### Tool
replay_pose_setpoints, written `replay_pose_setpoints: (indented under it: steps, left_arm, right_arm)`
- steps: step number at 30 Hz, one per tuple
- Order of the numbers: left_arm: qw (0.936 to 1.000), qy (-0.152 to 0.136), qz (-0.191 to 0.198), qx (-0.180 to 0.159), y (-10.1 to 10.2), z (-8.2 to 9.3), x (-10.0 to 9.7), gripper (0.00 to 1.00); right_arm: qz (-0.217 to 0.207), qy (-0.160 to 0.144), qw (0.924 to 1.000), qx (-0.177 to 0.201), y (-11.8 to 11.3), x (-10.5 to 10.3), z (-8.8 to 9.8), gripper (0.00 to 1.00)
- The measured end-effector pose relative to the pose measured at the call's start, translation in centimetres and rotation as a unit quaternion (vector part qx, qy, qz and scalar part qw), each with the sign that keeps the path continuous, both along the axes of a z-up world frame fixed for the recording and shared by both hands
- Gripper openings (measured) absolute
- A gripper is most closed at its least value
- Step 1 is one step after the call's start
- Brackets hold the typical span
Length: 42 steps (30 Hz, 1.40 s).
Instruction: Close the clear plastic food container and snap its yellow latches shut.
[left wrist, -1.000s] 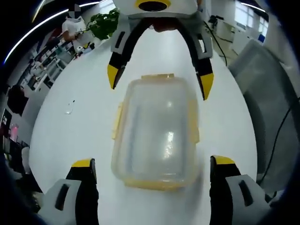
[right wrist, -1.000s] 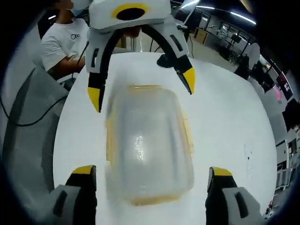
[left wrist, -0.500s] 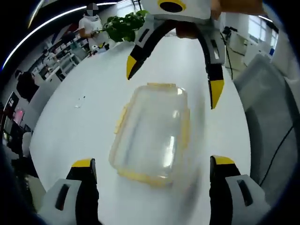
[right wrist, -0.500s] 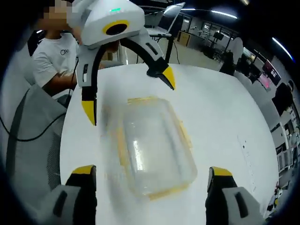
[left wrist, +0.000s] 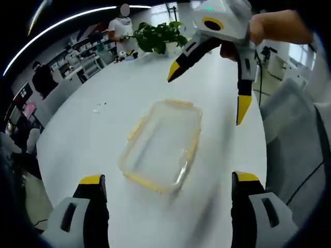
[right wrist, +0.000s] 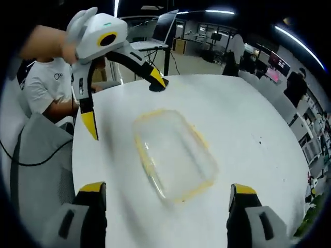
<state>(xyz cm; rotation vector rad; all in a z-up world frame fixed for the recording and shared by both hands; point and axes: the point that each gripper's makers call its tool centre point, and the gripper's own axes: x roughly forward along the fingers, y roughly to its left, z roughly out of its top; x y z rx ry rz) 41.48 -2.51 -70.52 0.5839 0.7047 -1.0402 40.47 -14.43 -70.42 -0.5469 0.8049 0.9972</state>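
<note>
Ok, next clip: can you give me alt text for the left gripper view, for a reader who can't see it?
A clear plastic food container with yellow latches lies flat on a round white table, lid on. The left gripper frames it from below with jaws wide apart, touching nothing. The right gripper, hand-held, hangs open beyond the container.

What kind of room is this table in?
Probably an open office or lab: a big white table, a laptop, a potted plant, and shelves with people nearby.
</note>
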Motion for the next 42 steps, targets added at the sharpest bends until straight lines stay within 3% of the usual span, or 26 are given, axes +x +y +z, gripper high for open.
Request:
replay_pose_setpoints:
  steps: [13,16,21,33,42]
  left_arm:
    - [0.9982,-0.004,0.053,-0.03,1.4,1.8,-2.6,0.98]
    - [0.9989,-0.015,0.042,-0.015,1.7,1.8,-3.5,0.97]
    - [0.998,-0.021,0.054,-0.025,1.7,2.3,-4.7,0.97]
    - [0.9955,-0.04,0.079,-0.035,2.7,3.9,-7.6,0.95]
    - [0.9917,-0.043,0.109,-0.054,4.0,4.6,-10.2,0.95]
  right_arm:
    - [-0.024,-0.029,0.9993,0.006,-1.1,-2.0,1.8,0.99]
    - [-0.031,-0.033,0.9989,0.014,-1.1,-2.5,2.0,0.99]
    - [-0.042,-0.041,0.998,0.026,-1.3,-3.3,2.5,0.99]
    - [-0.067,-0.057,0.994,0.065,-2.6,-7.1,4.2,0.99]
    - [-0.08,-0.064,0.9922,0.07,-3.5,-9.7,4.8,0.99]
